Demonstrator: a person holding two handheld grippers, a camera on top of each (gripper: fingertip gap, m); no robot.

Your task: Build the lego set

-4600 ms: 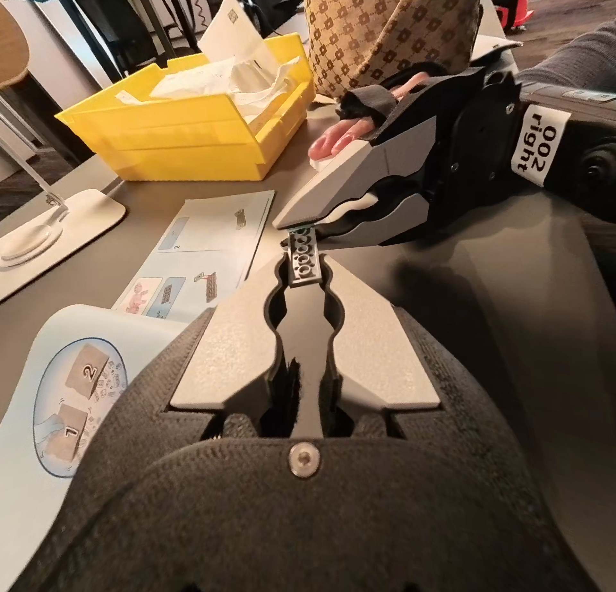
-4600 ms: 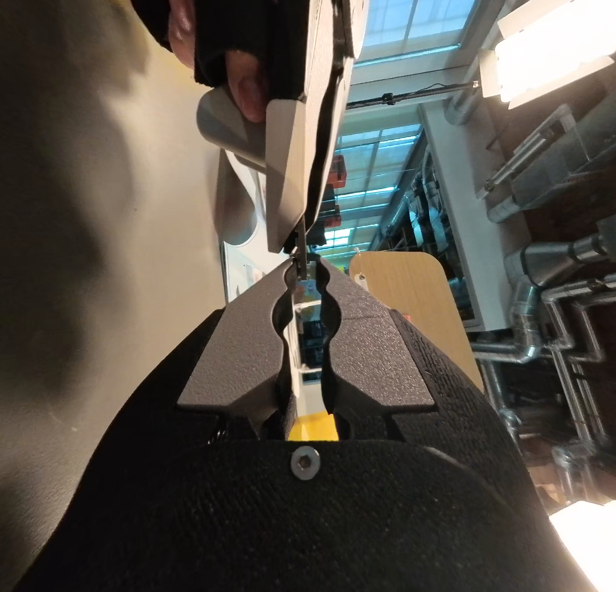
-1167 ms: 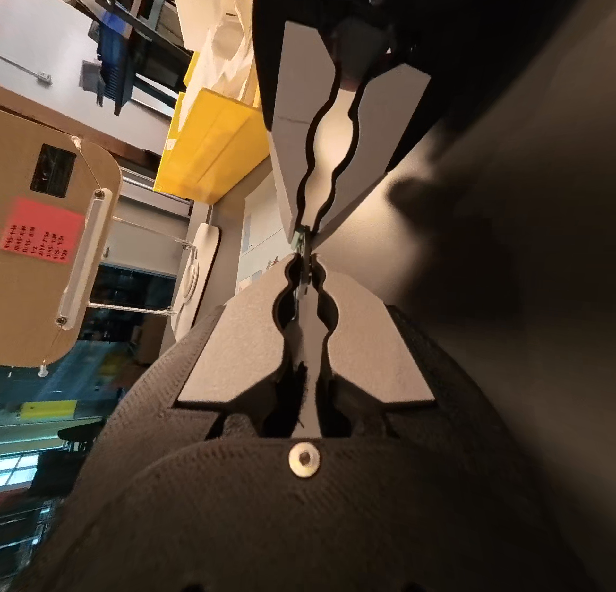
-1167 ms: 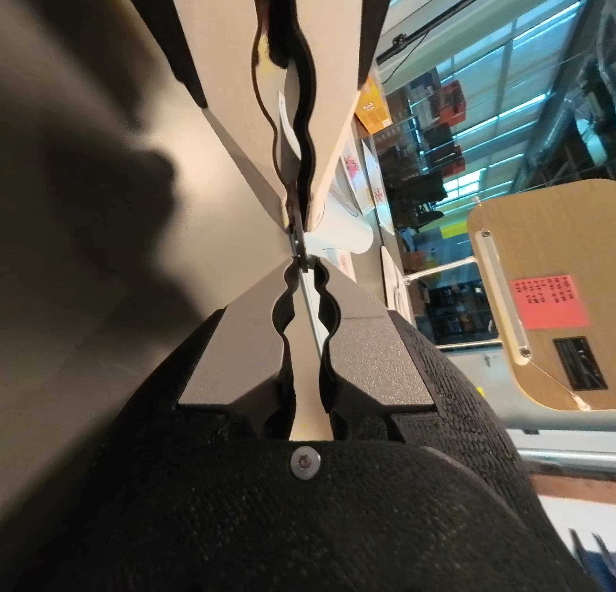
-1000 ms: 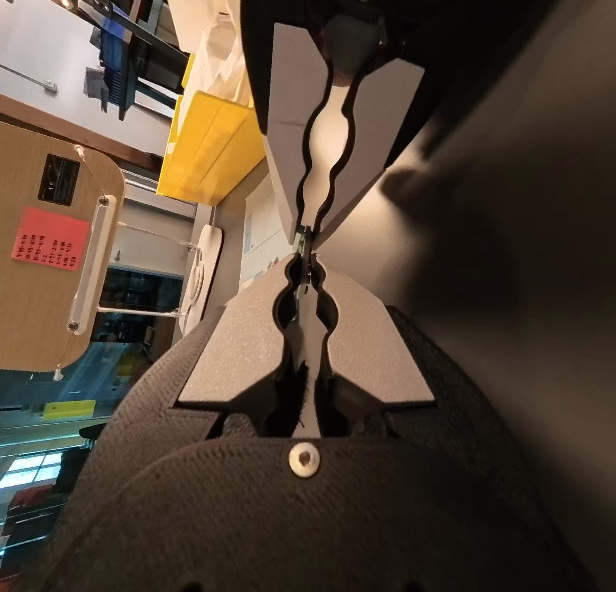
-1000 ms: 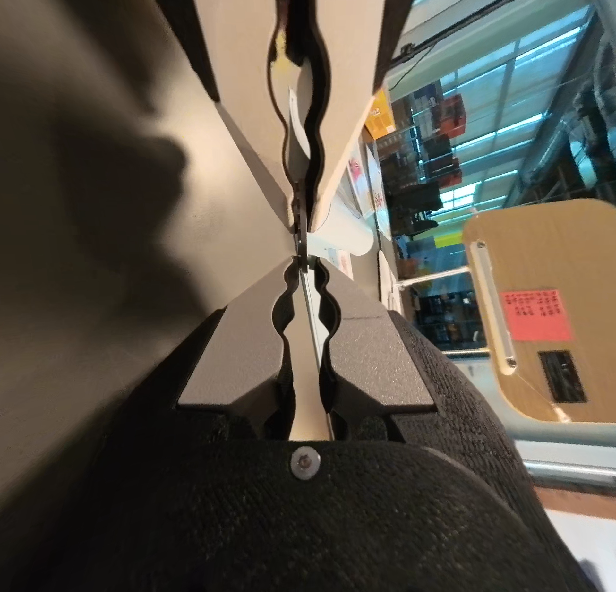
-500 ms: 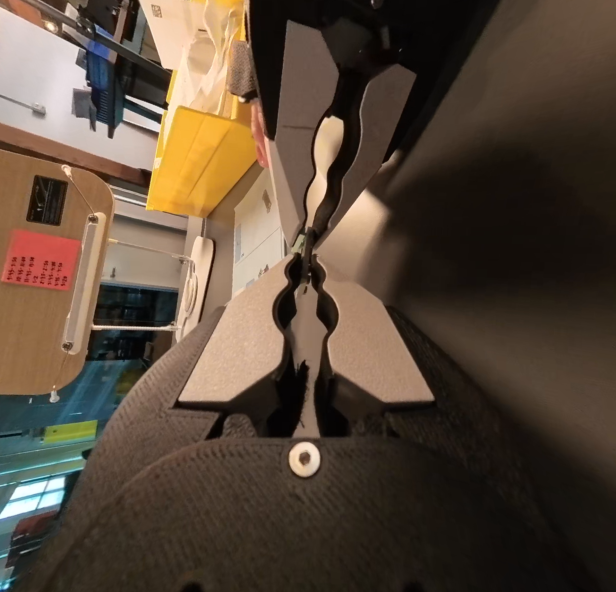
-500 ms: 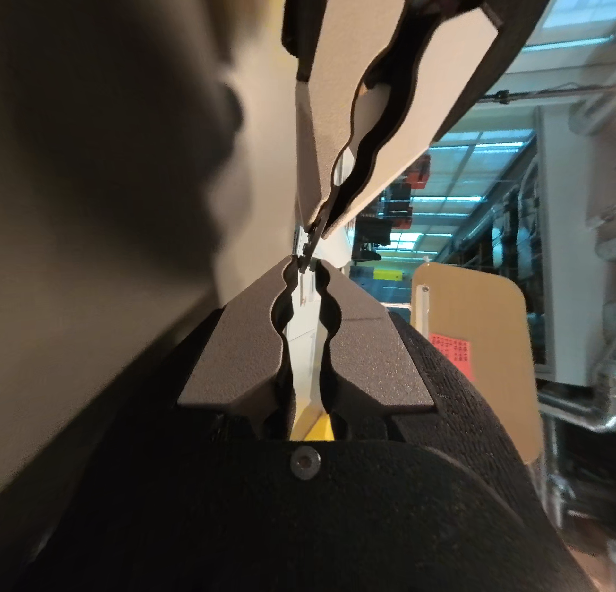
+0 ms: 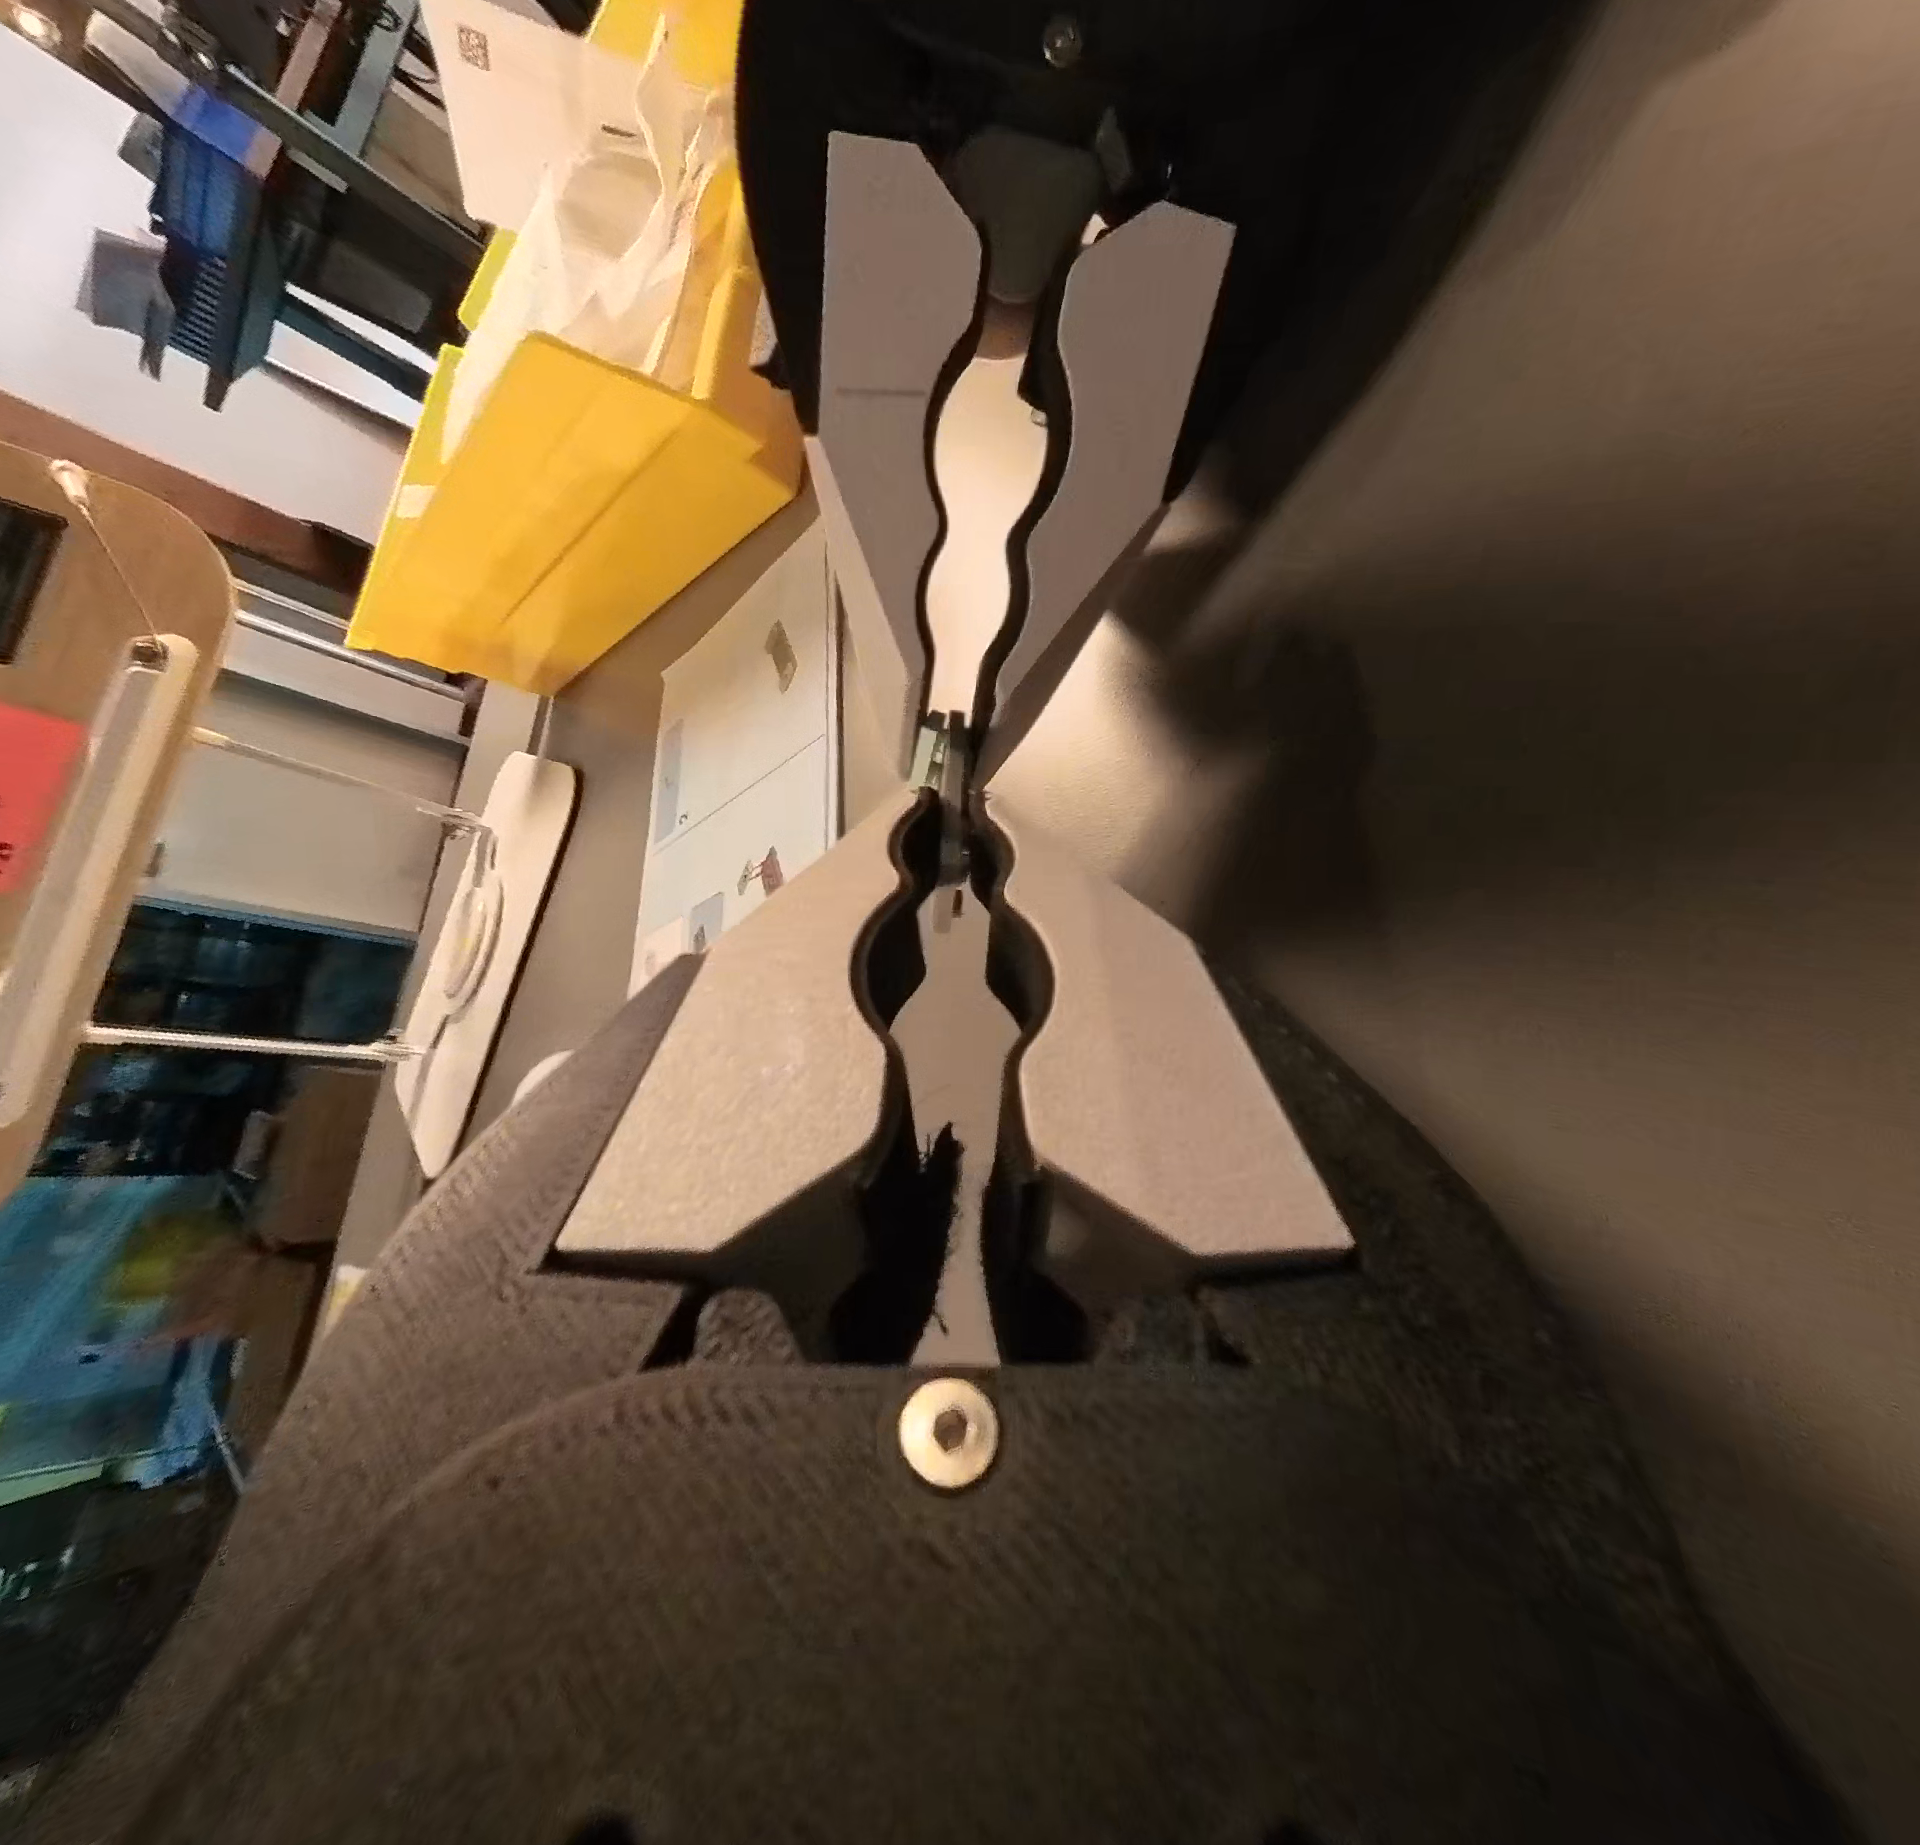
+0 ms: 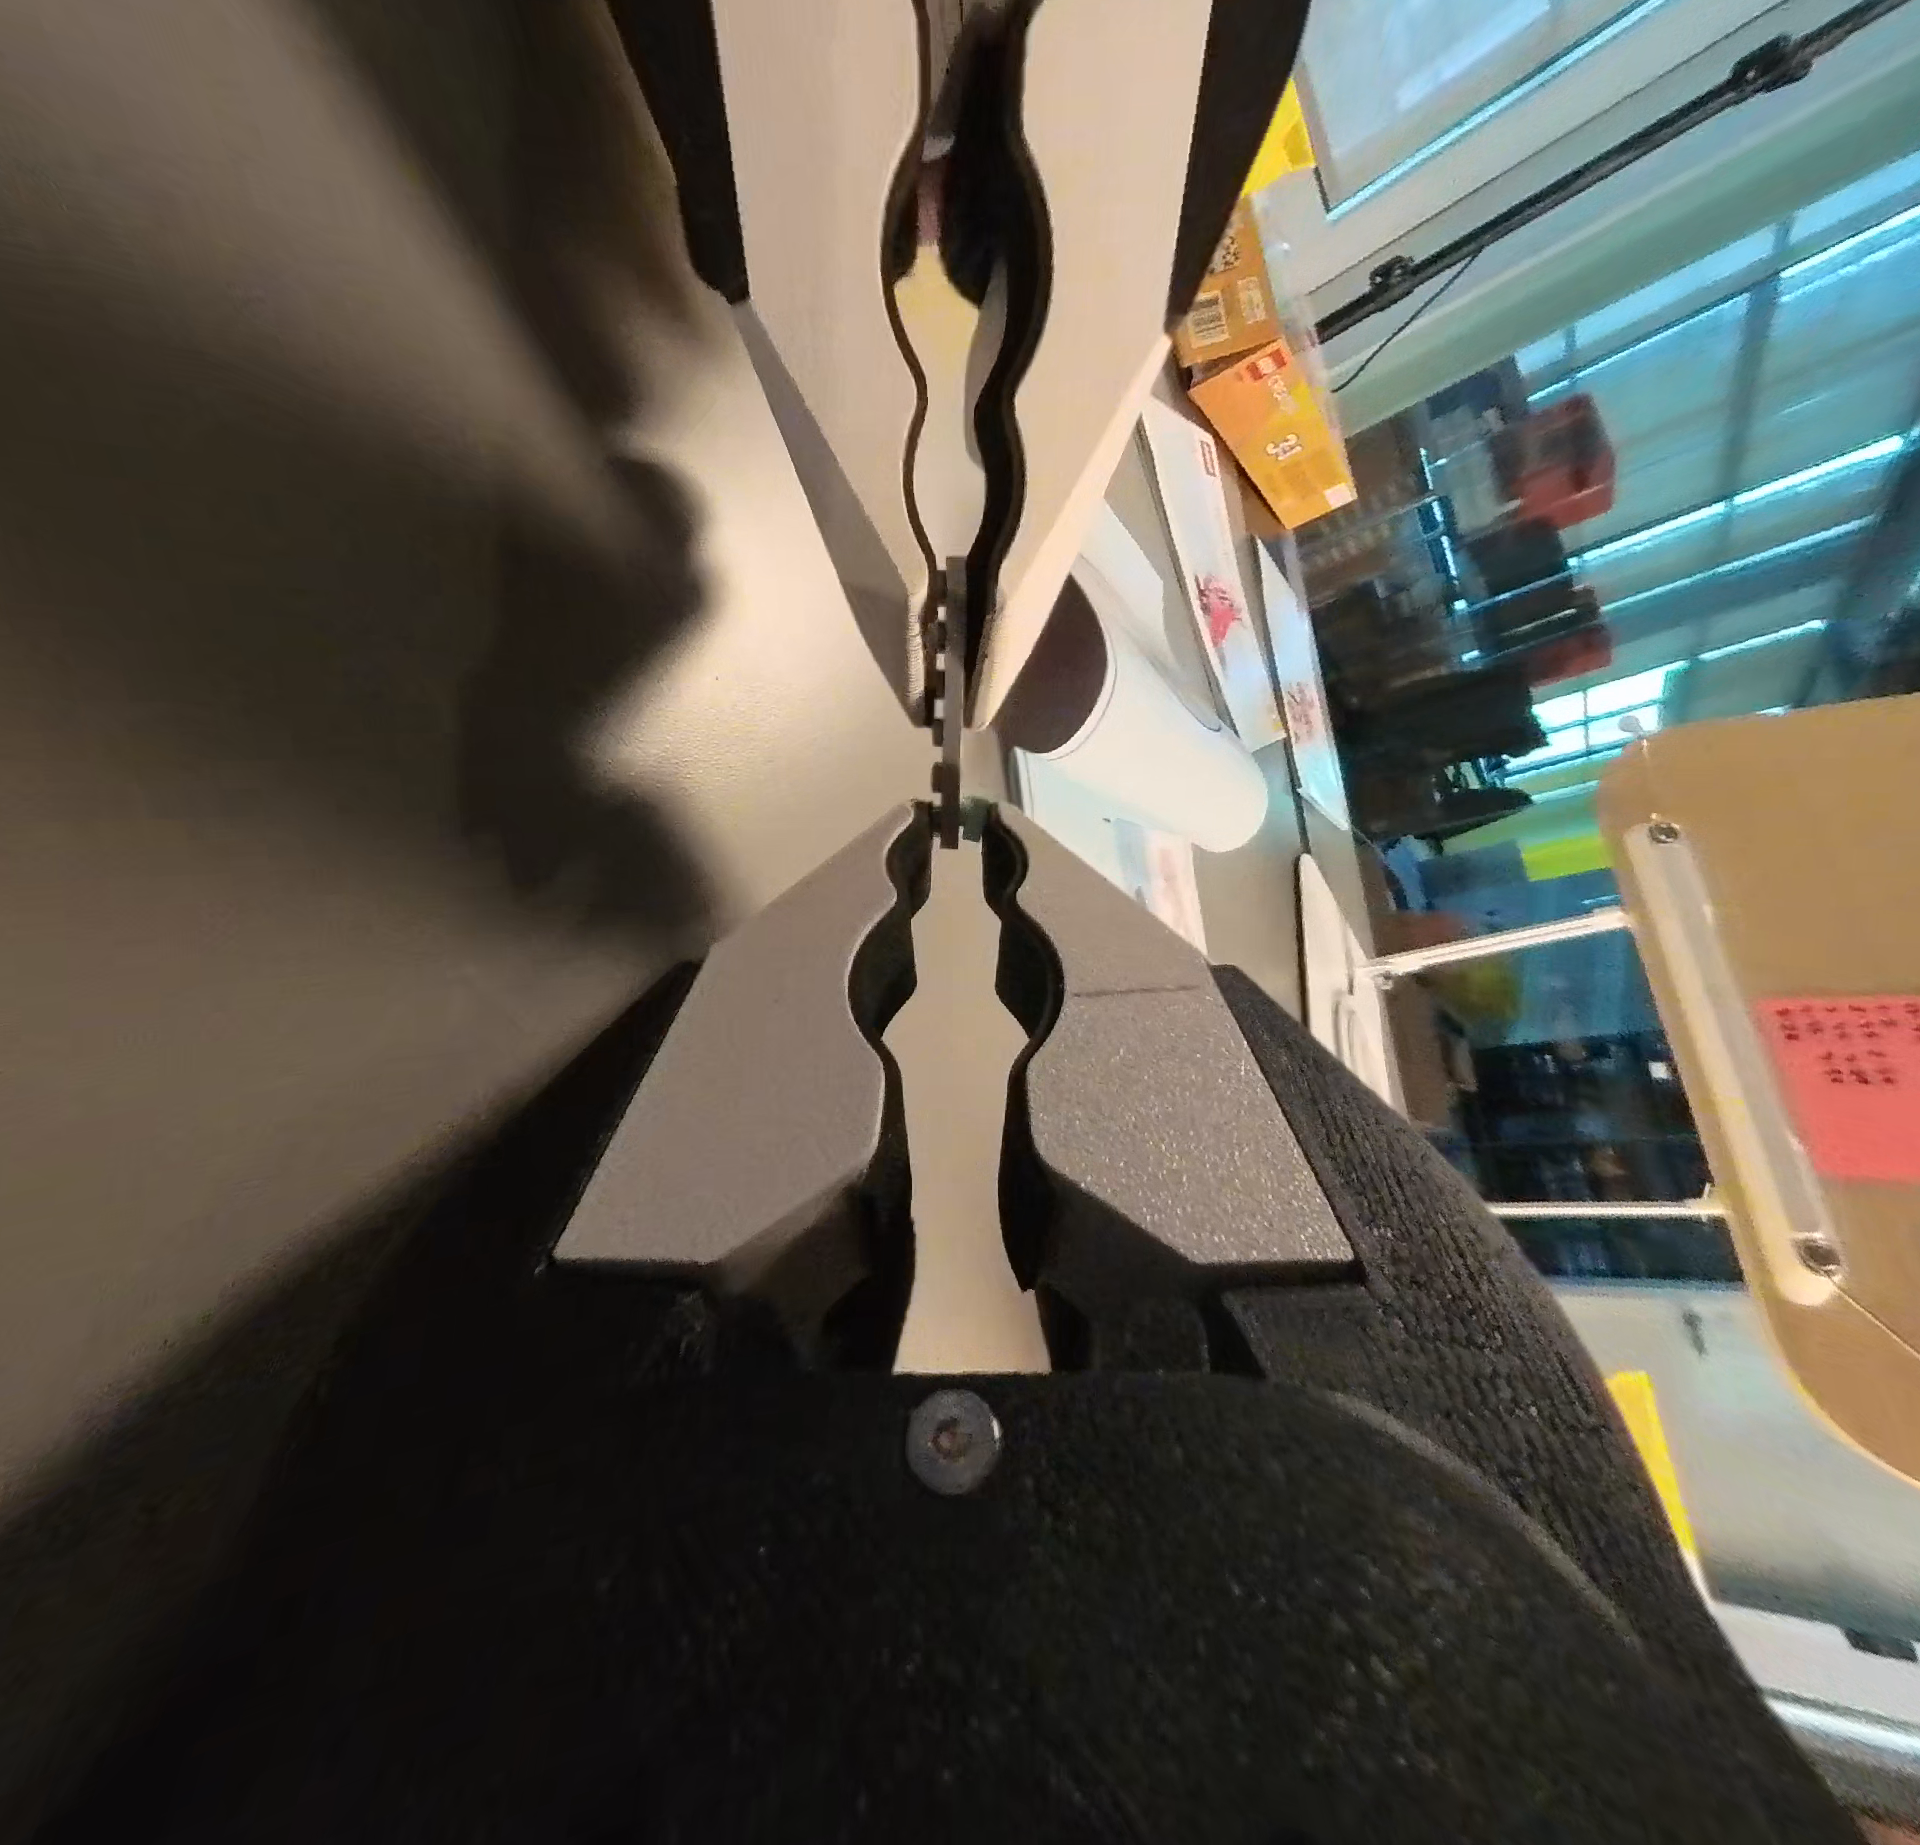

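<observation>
While both grippers meet tip to tip above the grey table (image 9: 1558, 652), left gripper (image 9: 943, 839) pinches a dark studded plate (image 10: 948, 652); right gripper (image 10: 954, 821) grips its far end with a small green piece (image 10: 975, 819).

left gripper (image 9: 951, 821): two light grey wedge fingers, wavy black inner pads | black textured fabric body, silver hex screw at centre | right gripper (image 10: 954, 821): darker grey grainy fingers (image 10: 1122, 1099), same wavy pads | black woven housing, dark hex screw below the fingers
</observation>
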